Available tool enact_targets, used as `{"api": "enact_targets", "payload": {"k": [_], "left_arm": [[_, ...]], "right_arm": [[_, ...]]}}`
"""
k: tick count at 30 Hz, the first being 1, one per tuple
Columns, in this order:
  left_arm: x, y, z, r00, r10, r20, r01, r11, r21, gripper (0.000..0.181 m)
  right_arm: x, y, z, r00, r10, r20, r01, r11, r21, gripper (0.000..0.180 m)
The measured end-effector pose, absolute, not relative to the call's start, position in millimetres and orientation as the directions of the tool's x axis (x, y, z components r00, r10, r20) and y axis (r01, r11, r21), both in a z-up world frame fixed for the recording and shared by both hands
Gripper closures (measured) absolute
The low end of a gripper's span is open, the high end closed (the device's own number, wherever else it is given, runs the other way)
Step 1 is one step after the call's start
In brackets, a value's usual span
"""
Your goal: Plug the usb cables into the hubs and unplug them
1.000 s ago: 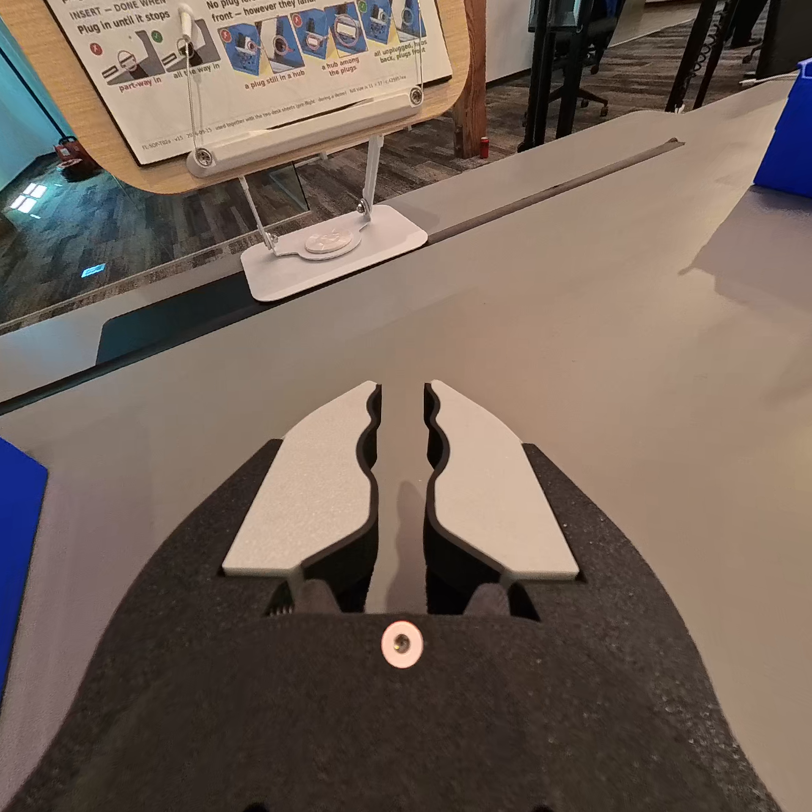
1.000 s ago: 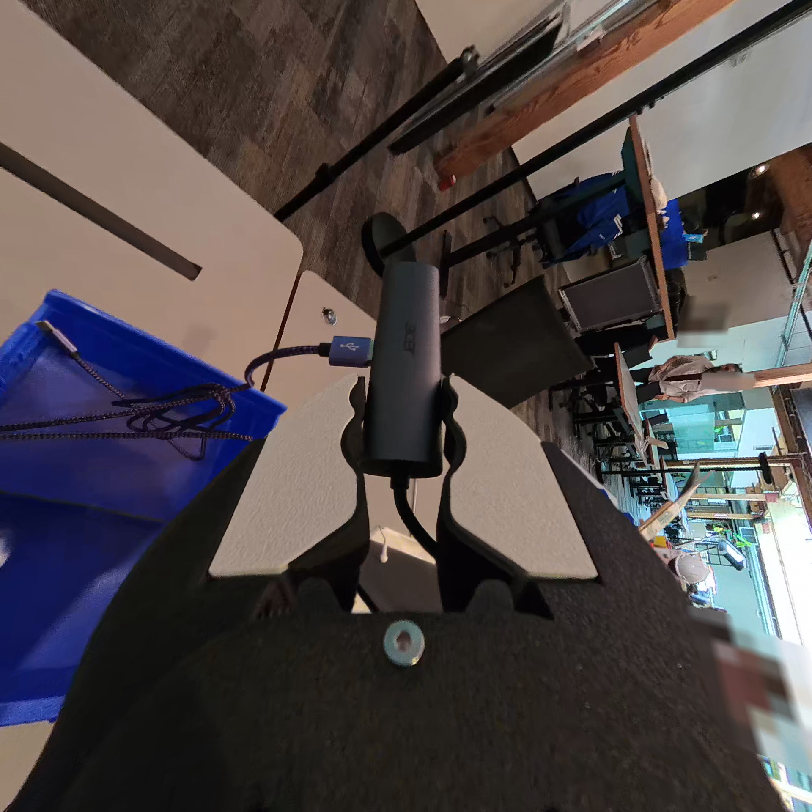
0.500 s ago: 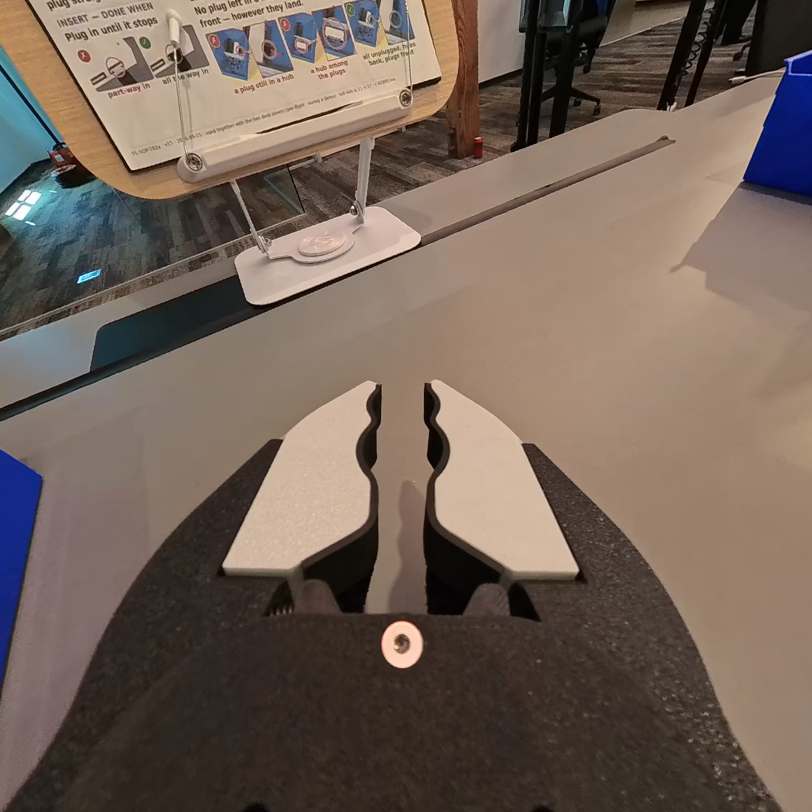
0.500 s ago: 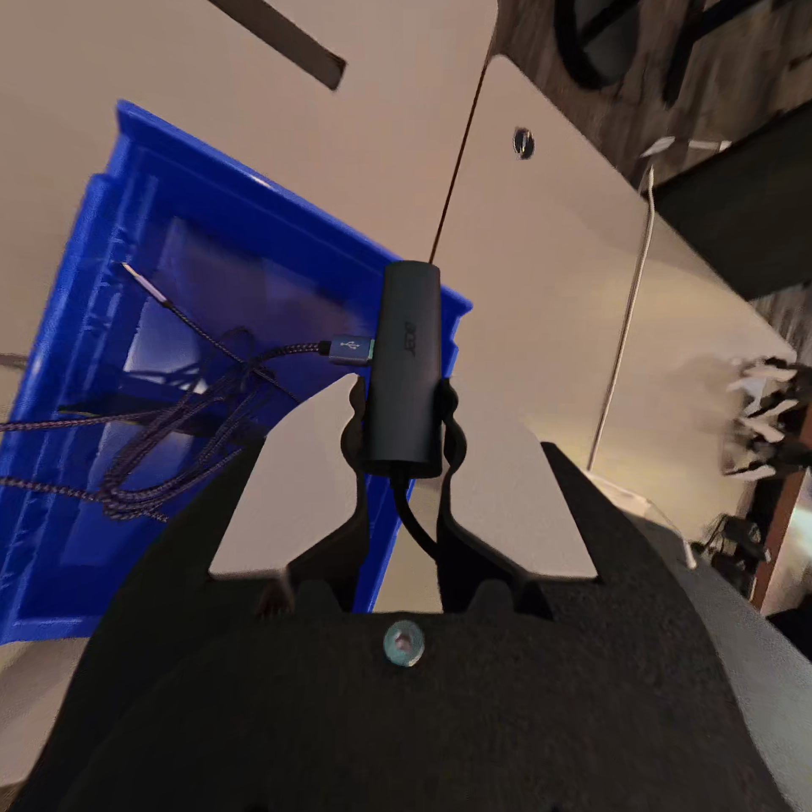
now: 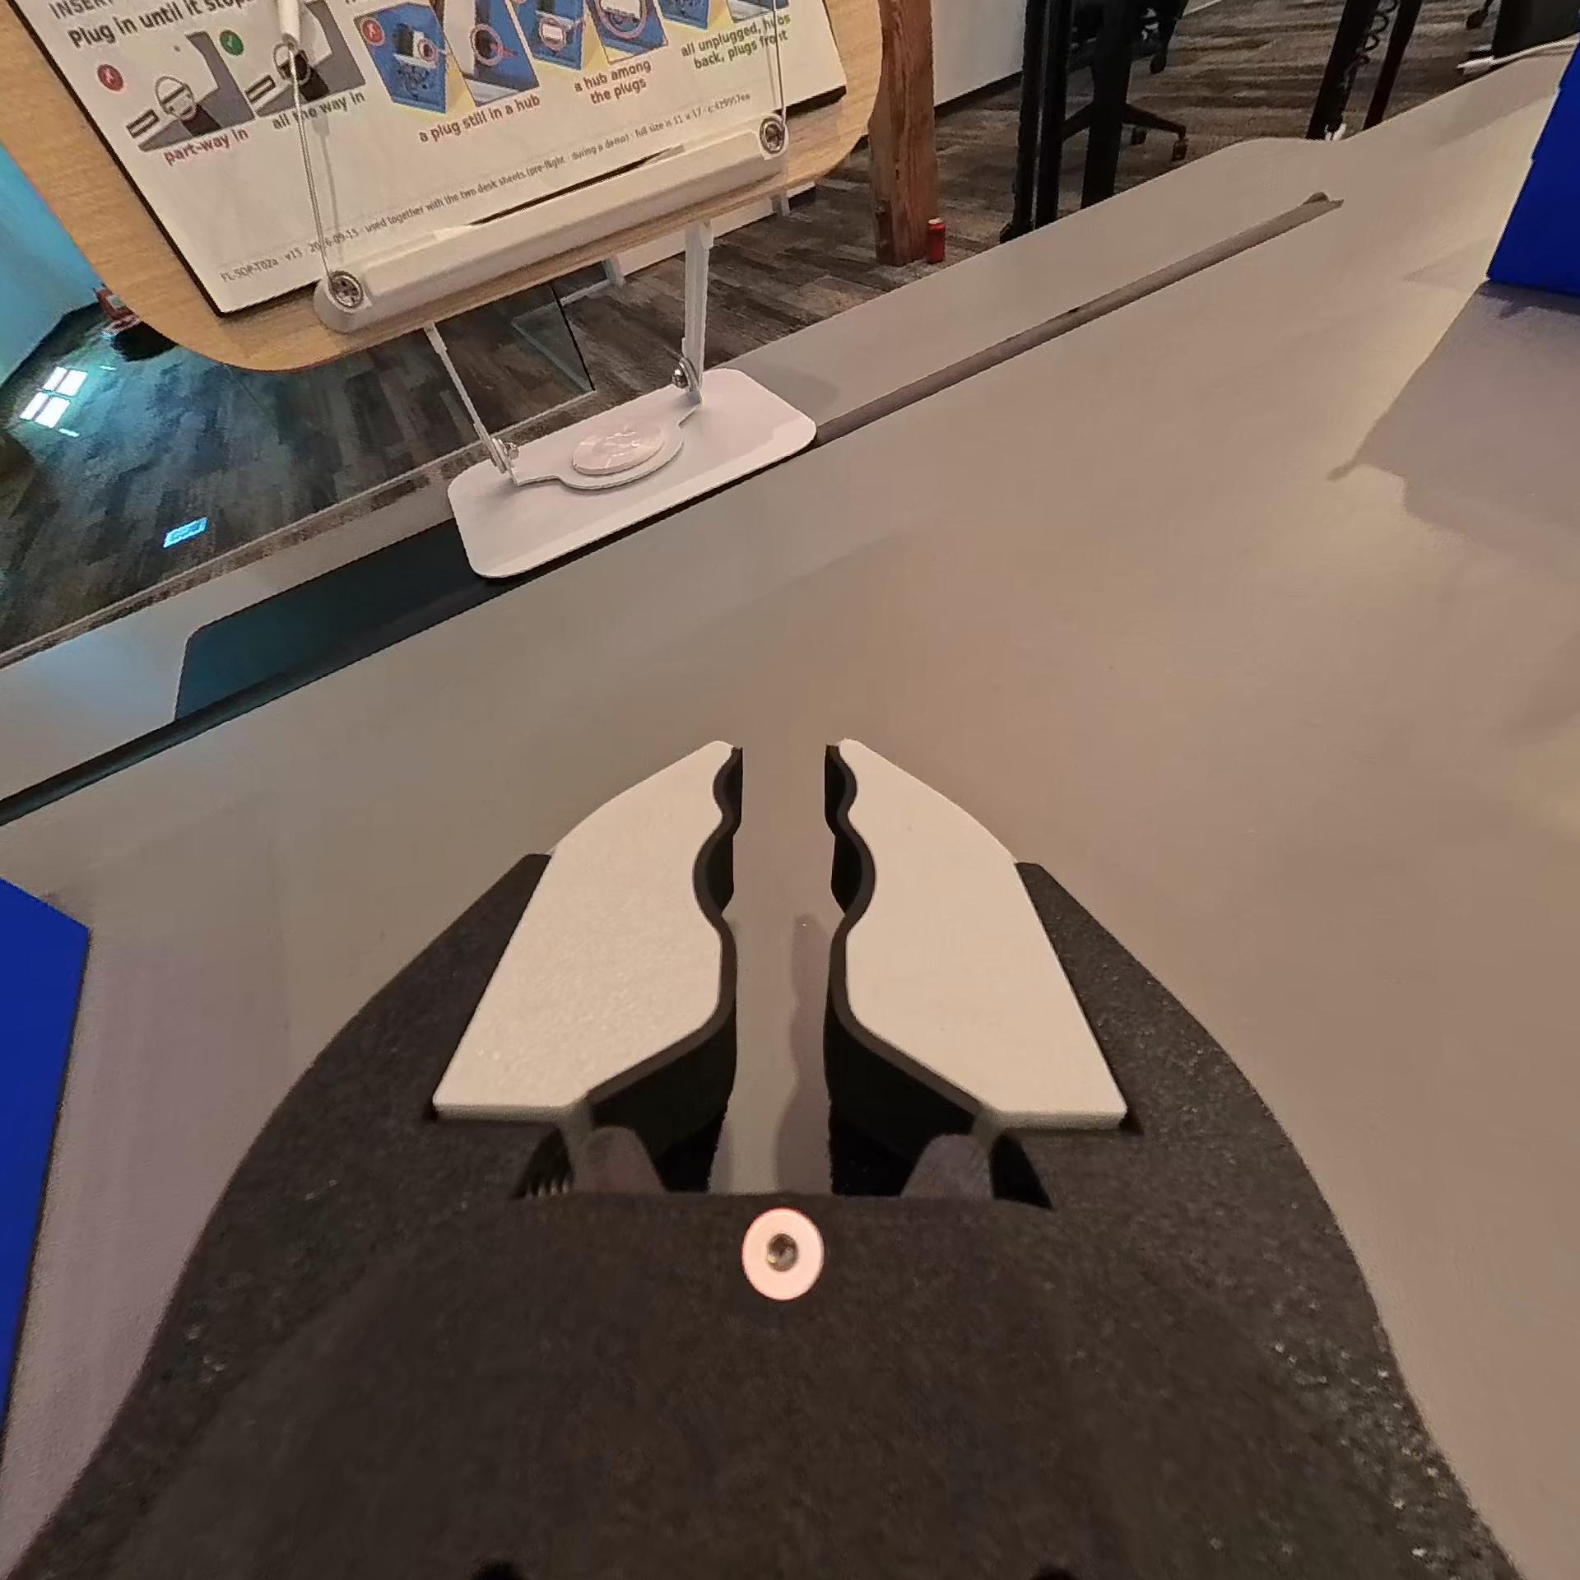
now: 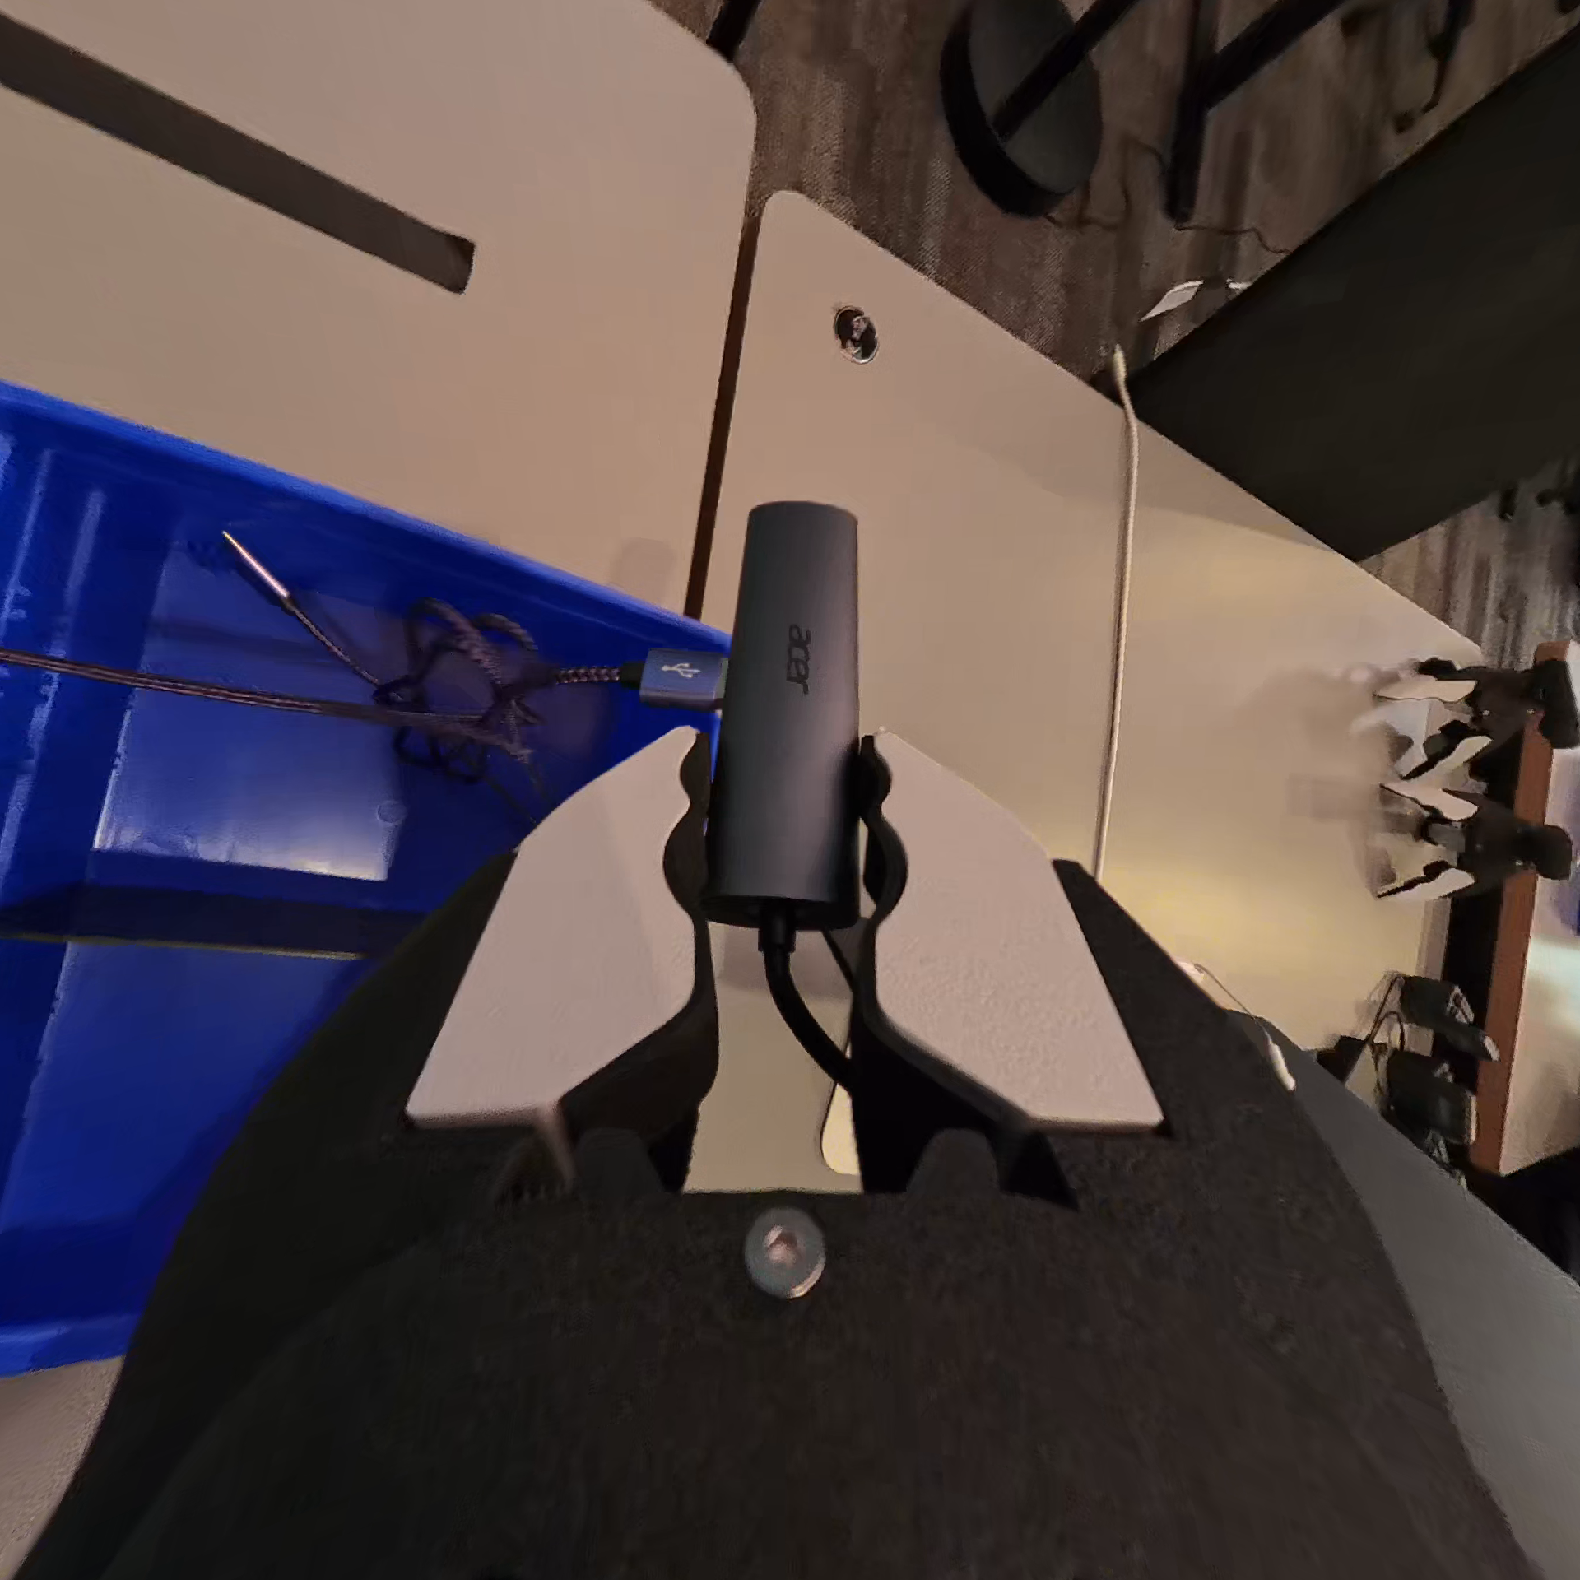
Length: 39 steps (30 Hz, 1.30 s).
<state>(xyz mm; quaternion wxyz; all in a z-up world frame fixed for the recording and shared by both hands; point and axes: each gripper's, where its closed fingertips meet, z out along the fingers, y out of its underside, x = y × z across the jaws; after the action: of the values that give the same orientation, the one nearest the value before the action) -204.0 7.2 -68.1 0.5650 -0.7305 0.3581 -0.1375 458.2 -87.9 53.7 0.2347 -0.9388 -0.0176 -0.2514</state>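
From my left wrist camera, my left gripper (image 5: pixel 783 761) sits parted with nothing between its fingers, over a bare grey table (image 5: pixel 1111 684). A document stand (image 5: pixel 633 479) with a printed sheet is at the far edge.

From my right wrist camera, my right gripper (image 6: pixel 782 752) is clenched around a dark usb hub (image 6: pixel 791 710). A blue usb plug (image 6: pixel 680 675) sits in the hub's left side, its braided cable (image 6: pixel 462 684) trailing over a blue bin (image 6: pixel 256 812).

One hub (image 6: pixel 787 735), one braided cable (image 6: pixel 479 684), one blue bin (image 6: pixel 256 855), one instruction stand (image 5: pixel 633 462)
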Motion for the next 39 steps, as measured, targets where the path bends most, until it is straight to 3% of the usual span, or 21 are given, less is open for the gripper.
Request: {"api": "enact_targets", "payload": {"k": [2,6,14,17,24,30,39], "left_arm": [[-203,7,-70,0.702,-0.682,-0.205,-0.373,-0.106,-0.922,0.163],[-200,6,-73,0.694,-0.688,-0.214,-0.389,-0.108,-0.915,0.163],[-200,6,-73,0.694,-0.686,-0.218,-0.39,-0.104,-0.915,0.163],[-200,6,-73,0.693,-0.685,-0.224,-0.397,-0.103,-0.912,0.163],[-201,5,-71,0.693,-0.688,-0.217,-0.387,-0.102,-0.916,0.163],[-199,4,-73,0.688,-0.691,-0.222,-0.394,-0.099,-0.914,0.163],[-200,4,-71,0.689,-0.689,-0.225,-0.393,-0.096,-0.914,0.163]], "right_arm": [[453,-87,46,0.884,-0.048,0.464,0.174,-0.889,-0.424,0.148],[467,-95,41,0.868,-0.146,0.475,0.073,-0.908,-0.412,0.147],[493,-94,96,0.803,-0.286,0.524,0.025,-0.861,-0.508,0.147],[496,-94,104,0.792,-0.28,0.543,0.033,-0.868,-0.496,0.147],[465,-83,57,0.867,-0.114,0.485,0.125,-0.893,-0.432,0.147],[424,-79,12,0.949,0.057,0.309,0.177,-0.91,-0.375,0.147],[388,-89,-10,0.963,0.206,0.174,0.243,-0.943,-0.227,0.147]]}}
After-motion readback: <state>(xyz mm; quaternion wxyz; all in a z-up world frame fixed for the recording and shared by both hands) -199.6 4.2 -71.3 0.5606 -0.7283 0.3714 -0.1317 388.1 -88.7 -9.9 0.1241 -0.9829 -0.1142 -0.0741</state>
